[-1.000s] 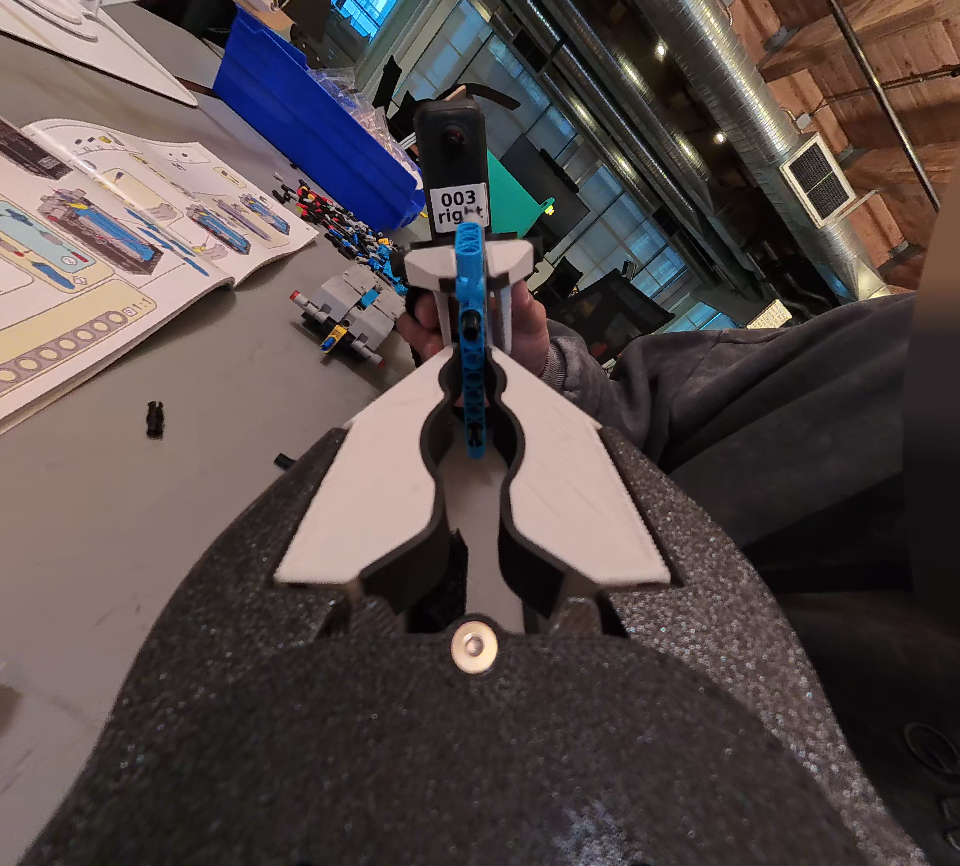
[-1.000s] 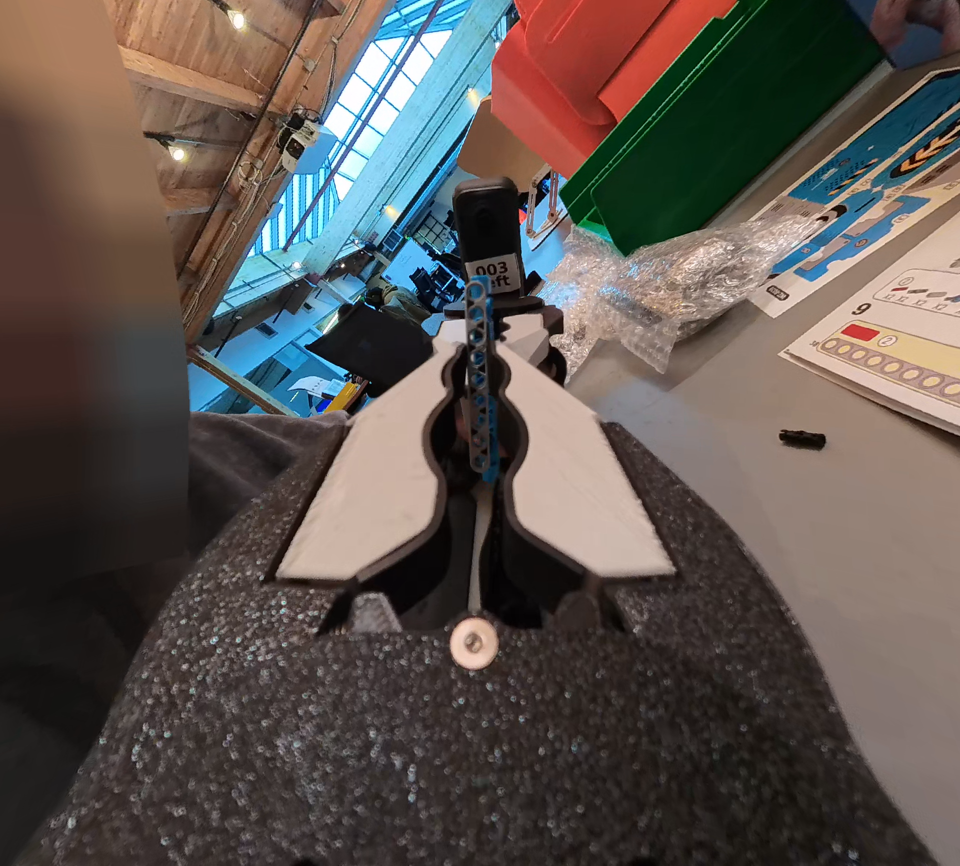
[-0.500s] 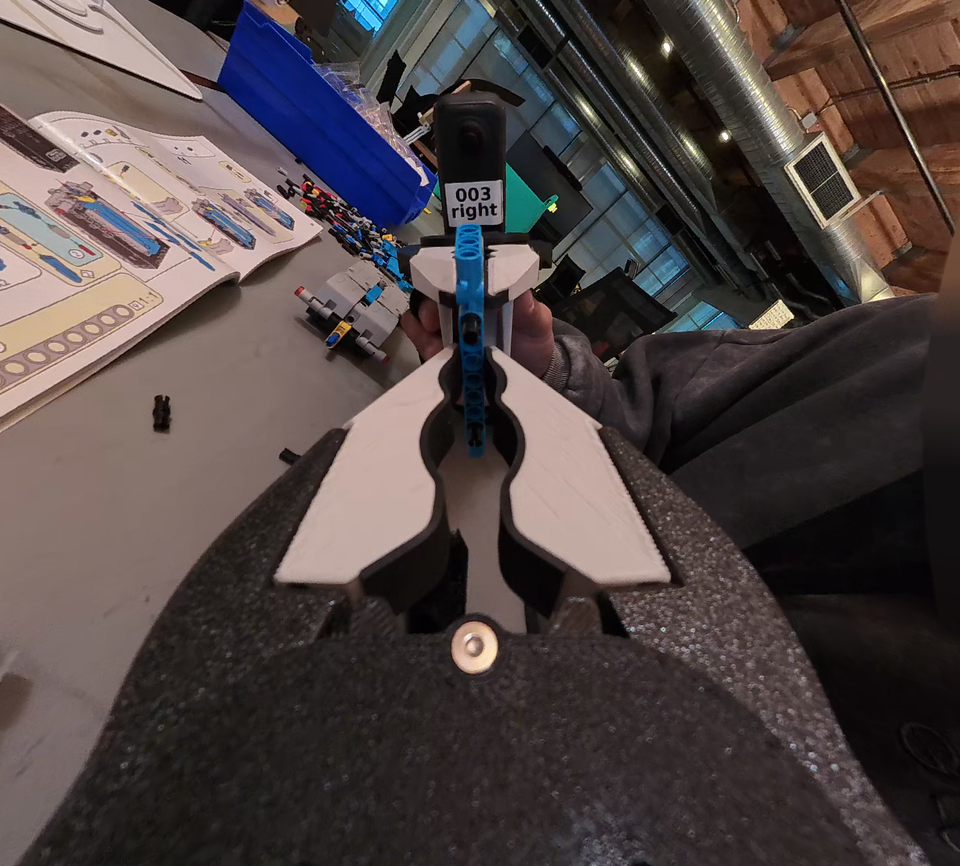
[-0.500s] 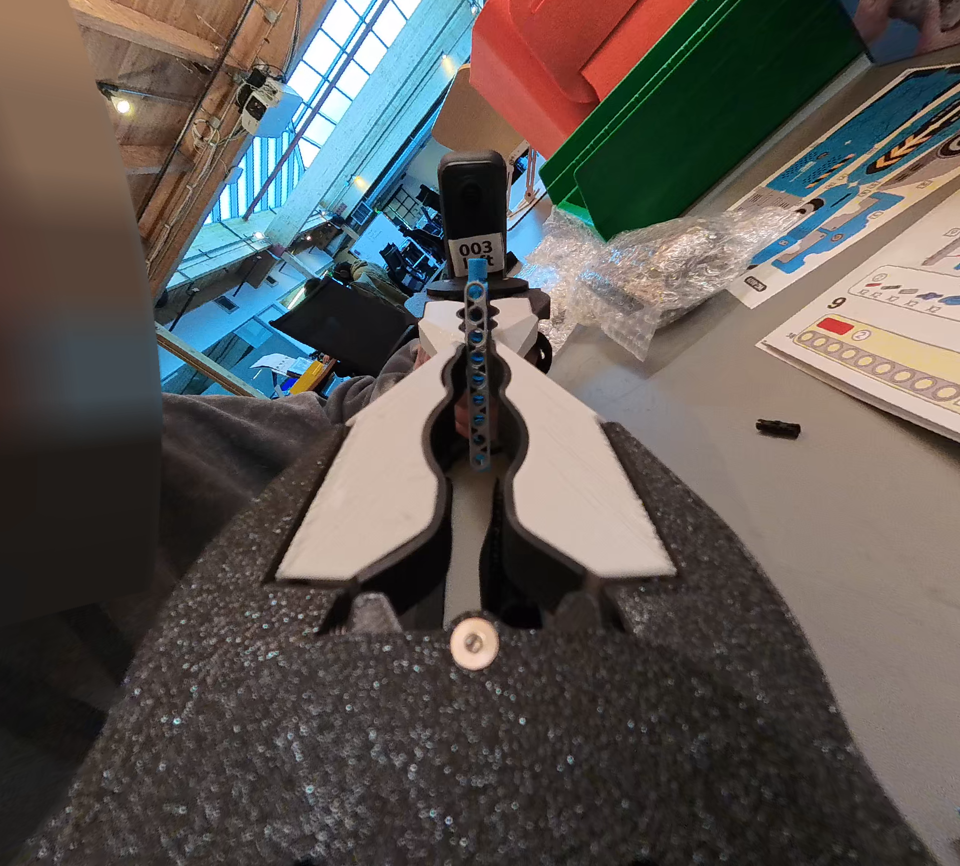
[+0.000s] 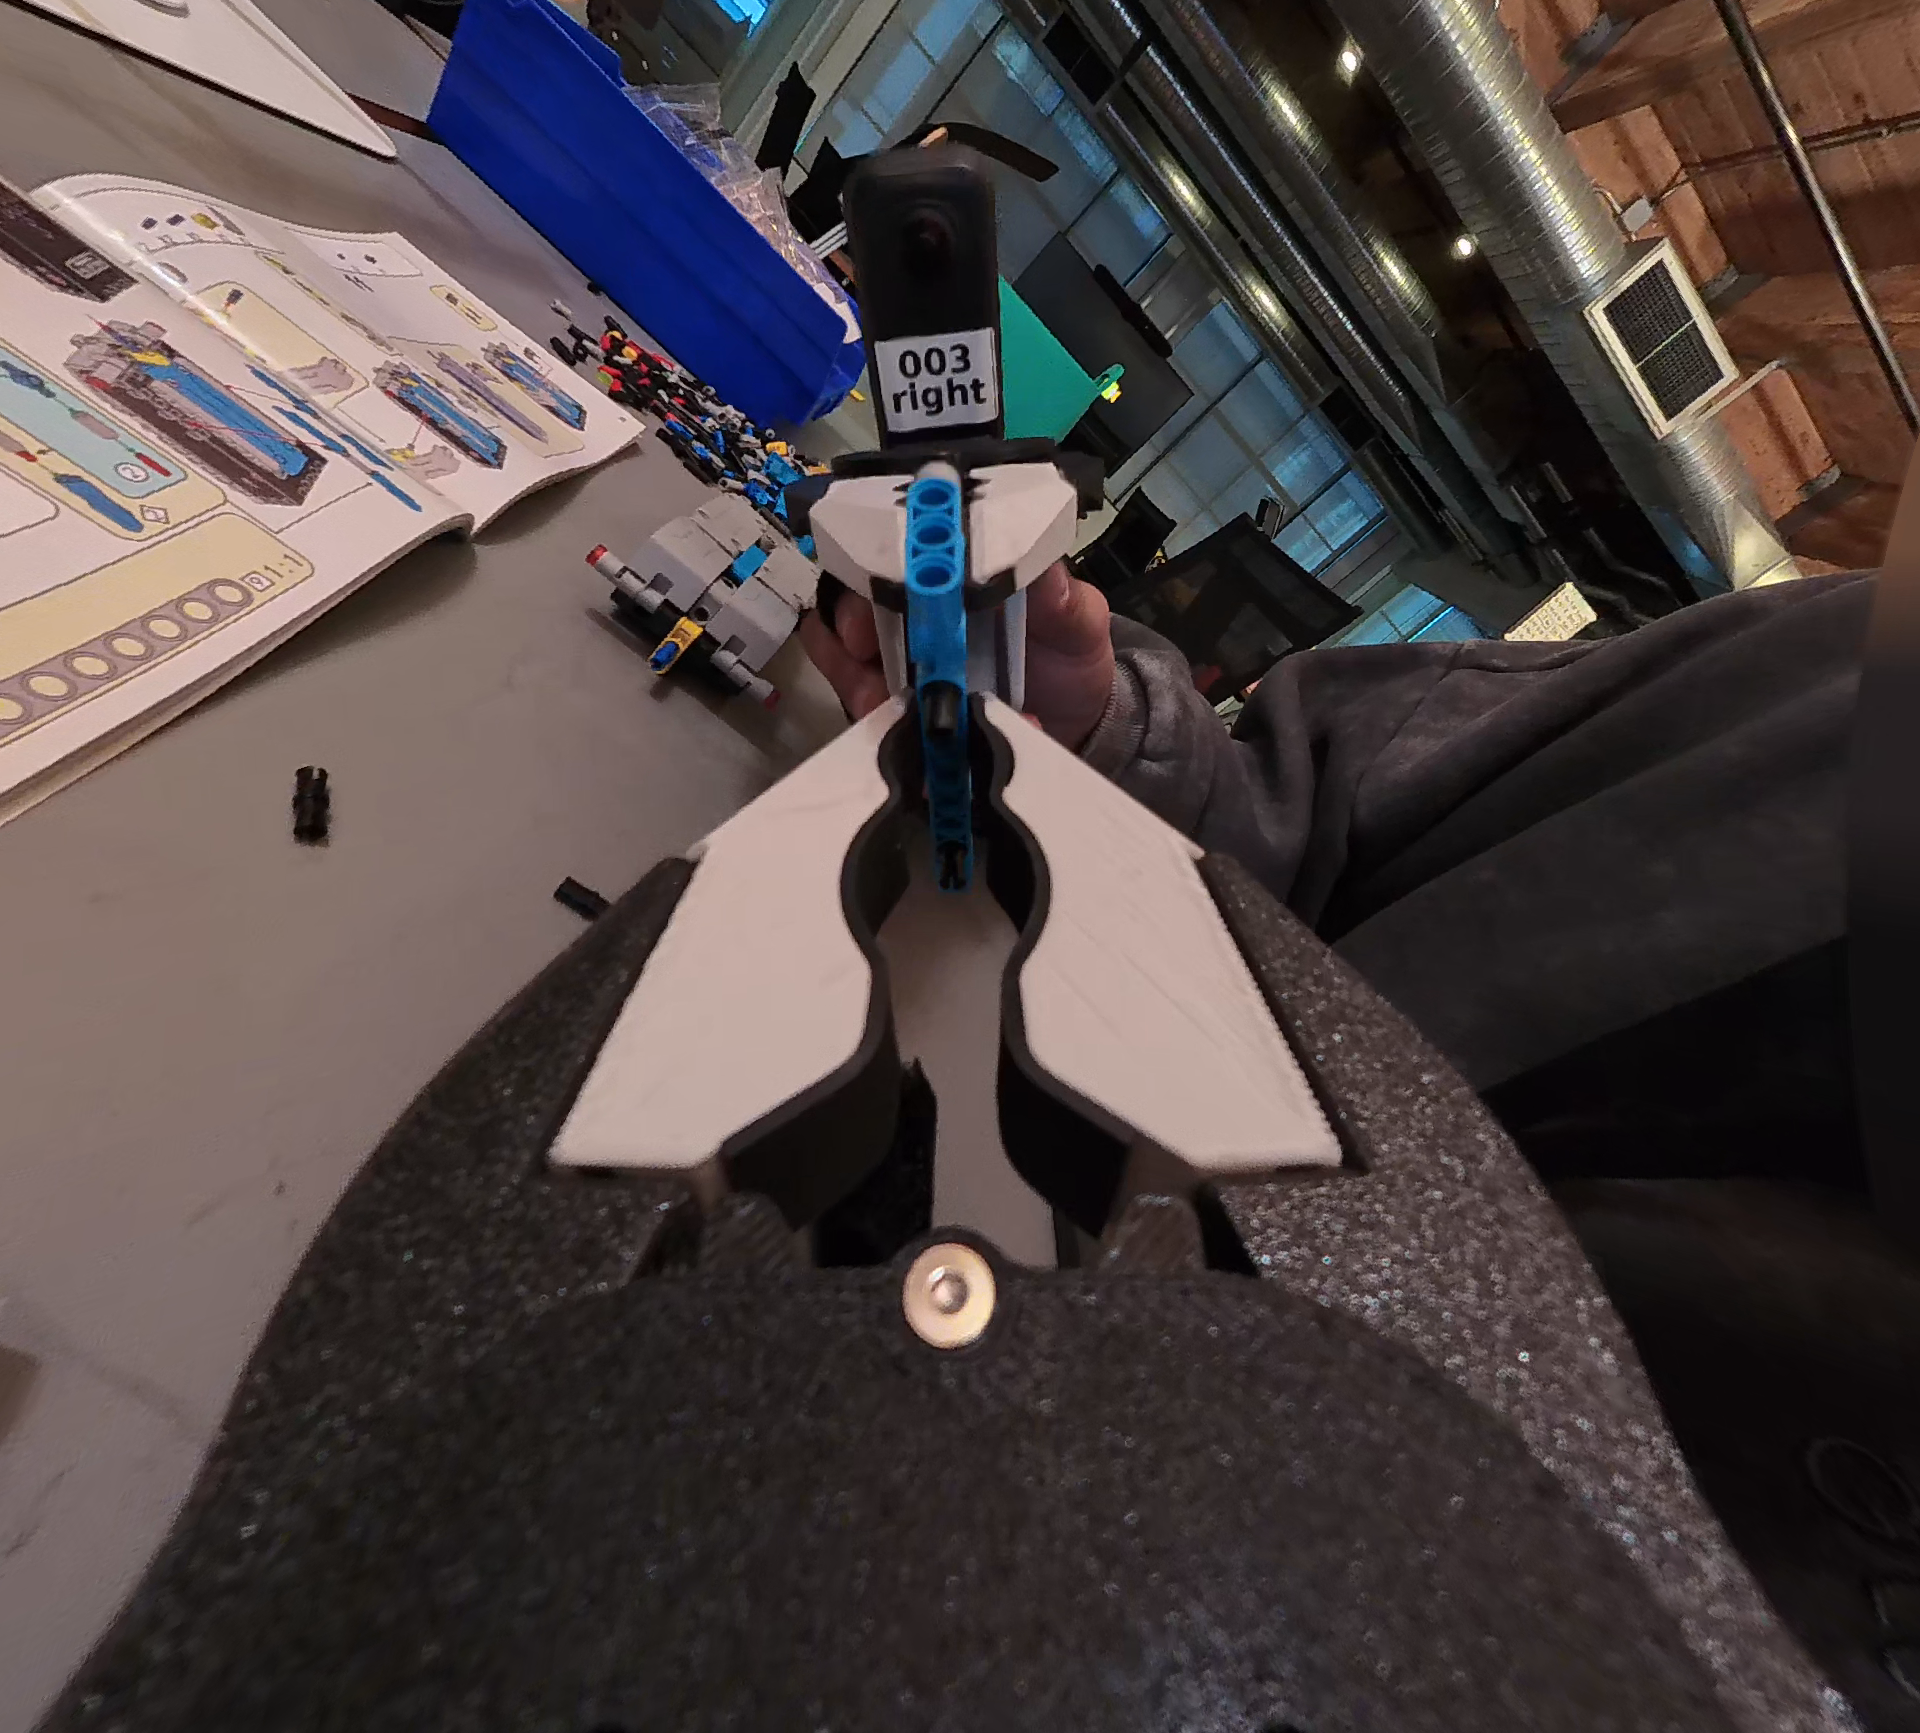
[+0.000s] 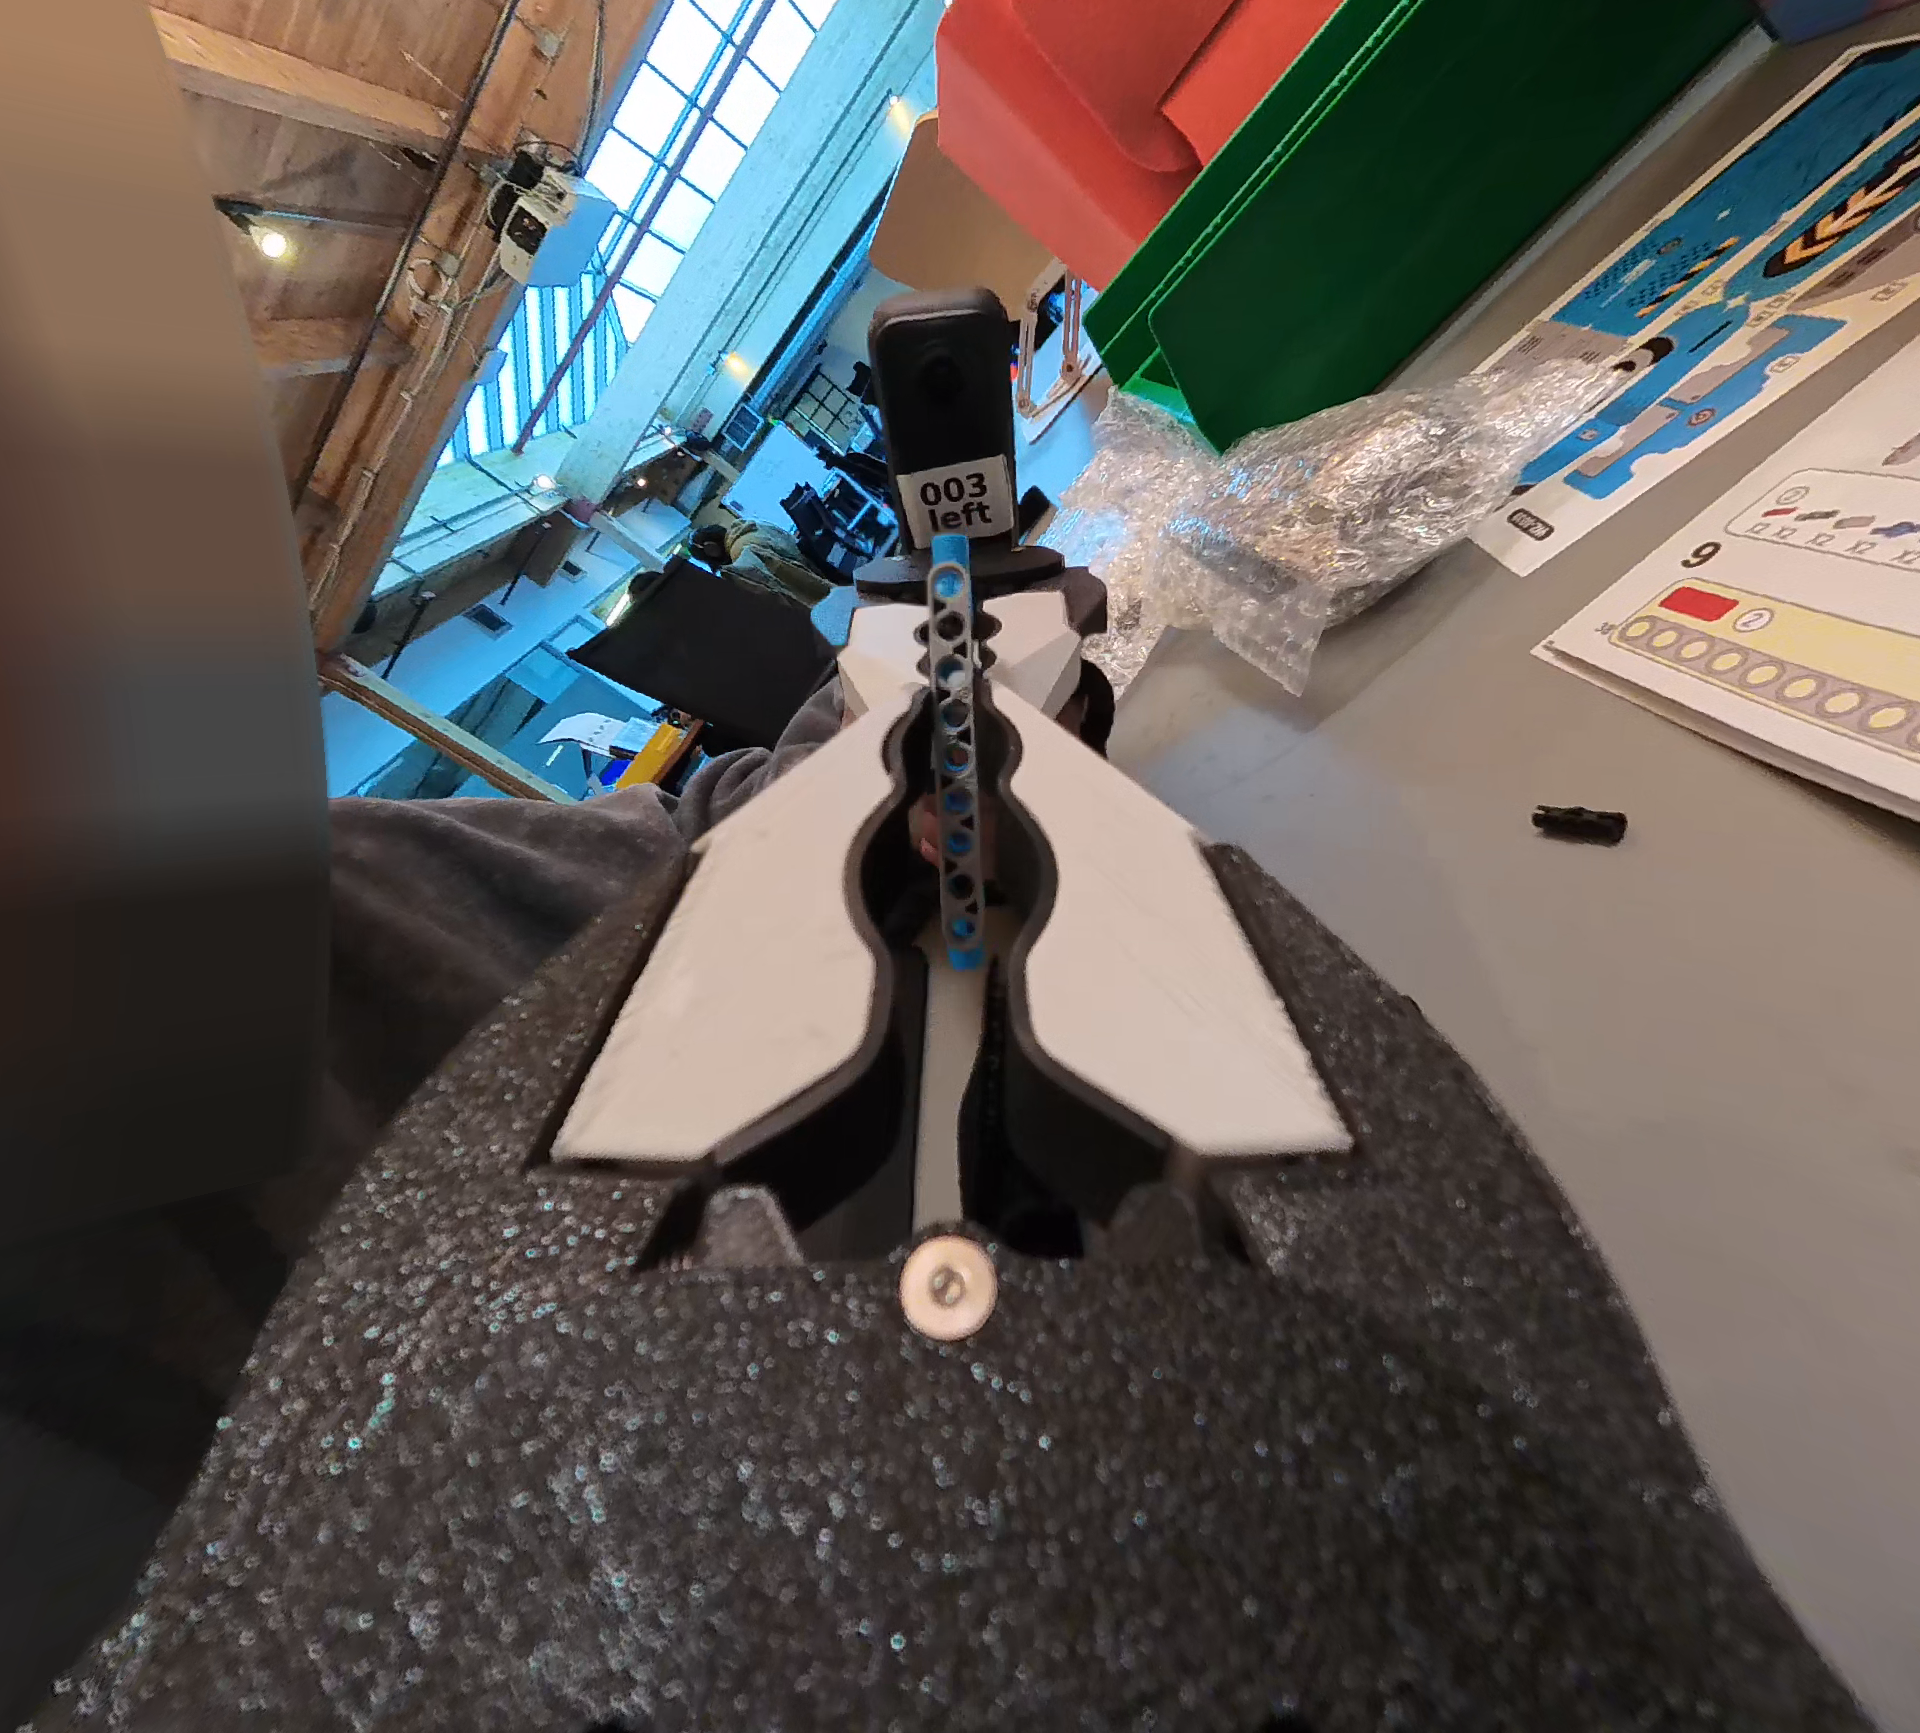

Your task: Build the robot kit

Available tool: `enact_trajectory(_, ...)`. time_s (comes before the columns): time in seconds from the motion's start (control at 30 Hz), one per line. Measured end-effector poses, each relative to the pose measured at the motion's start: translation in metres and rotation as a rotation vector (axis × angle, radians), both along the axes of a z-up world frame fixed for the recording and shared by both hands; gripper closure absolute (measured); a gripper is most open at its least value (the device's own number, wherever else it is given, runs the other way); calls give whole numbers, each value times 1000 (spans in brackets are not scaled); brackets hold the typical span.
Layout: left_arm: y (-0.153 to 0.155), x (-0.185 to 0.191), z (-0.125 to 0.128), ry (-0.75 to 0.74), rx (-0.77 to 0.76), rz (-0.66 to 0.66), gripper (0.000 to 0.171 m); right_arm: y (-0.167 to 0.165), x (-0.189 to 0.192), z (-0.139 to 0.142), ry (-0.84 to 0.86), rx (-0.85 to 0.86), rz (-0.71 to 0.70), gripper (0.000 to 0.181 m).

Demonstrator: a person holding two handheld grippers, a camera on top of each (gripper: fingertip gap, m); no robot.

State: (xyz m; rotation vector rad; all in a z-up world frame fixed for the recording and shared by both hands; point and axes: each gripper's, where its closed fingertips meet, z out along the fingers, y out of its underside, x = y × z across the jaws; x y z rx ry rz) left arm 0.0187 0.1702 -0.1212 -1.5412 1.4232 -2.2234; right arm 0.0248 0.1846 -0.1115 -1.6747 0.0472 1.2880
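Workshop loft: timber ceiling (image 5: 1714, 21) and duct (image 5: 1455, 73) upper right, bins (image 6: 1403, 156) top right, building manuals (image 5: 260, 436) left on grey bench (image 5: 312, 1008).

Booklet (image 5: 260, 478), blue bin (image 5: 623, 197) (perhaps plastic).

White-faced fingers (image 5: 790, 945), black edging; speckled black foam body, silver screw (image 5: 947, 1293); grey sleeve (image 5: 1351, 748).
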Motion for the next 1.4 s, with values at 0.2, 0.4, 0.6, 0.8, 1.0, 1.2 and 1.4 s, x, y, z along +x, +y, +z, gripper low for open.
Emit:
enact_trajectory(0.2, -10, -1, -9, 21, 78, -33, 166, -5, -6, -7, -178, -7, 35, 175)
enact_trajectory(0.4, -23, -3, -14, -8, 167, -68, 167, -13, -15, -11, -284, -1, 96, 175)
enact_trajectory(0.6, -41, -11, -9, -168, 441, -76, 166, -30, -35, -5, -397, 17, 230, 175)
enact_trajectory(0.8, -45, -12, -13, -208, 577, -58, 166, -35, -37, -6, -515, 53, 242, 175)
enact_trajectory(1.0, -47, -14, -8, -245, 602, -54, 166, -39, -39, -2, -575, 110, 239, 175)
enact_trajectory(1.2, -47, -14, -8, -240, 585, -60, 166, -40, -40, -3, -614, 133, 245, 173)
enact_trajectory(1.4, -48, -13, -20, -160, 568, -108, 166, -40, -37, -8, -657, 138, 242, 175)
